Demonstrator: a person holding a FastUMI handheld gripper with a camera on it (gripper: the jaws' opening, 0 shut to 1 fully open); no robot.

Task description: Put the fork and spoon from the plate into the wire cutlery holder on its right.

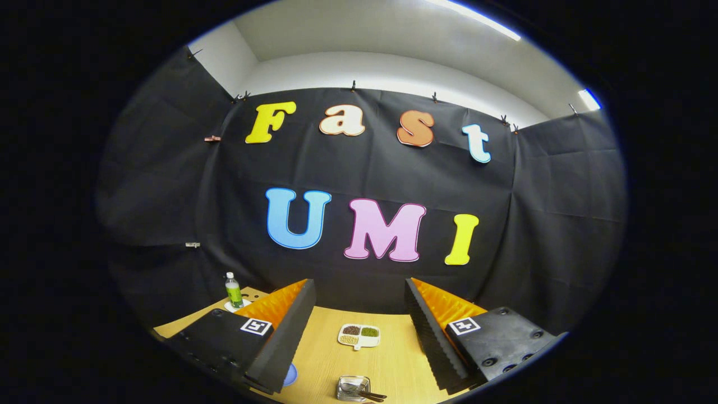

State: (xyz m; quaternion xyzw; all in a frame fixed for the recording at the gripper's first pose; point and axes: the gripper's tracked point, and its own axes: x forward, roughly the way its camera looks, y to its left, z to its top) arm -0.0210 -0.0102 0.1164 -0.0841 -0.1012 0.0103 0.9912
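My jaws stand wide apart and empty above the bench point(392, 359). Between and below them sits a small clear dish point(353, 388) holding the fork and spoon point(371, 396), handles projecting over its rim. Both look light, rigid and slippery; grip at mid-handle. A sectioned snack tray point(359, 335) lies beyond.

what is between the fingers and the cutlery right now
Nothing visible. The gripper has its fingers spread open, the cutlery lies low between them, and the divided dish sits beyond it.
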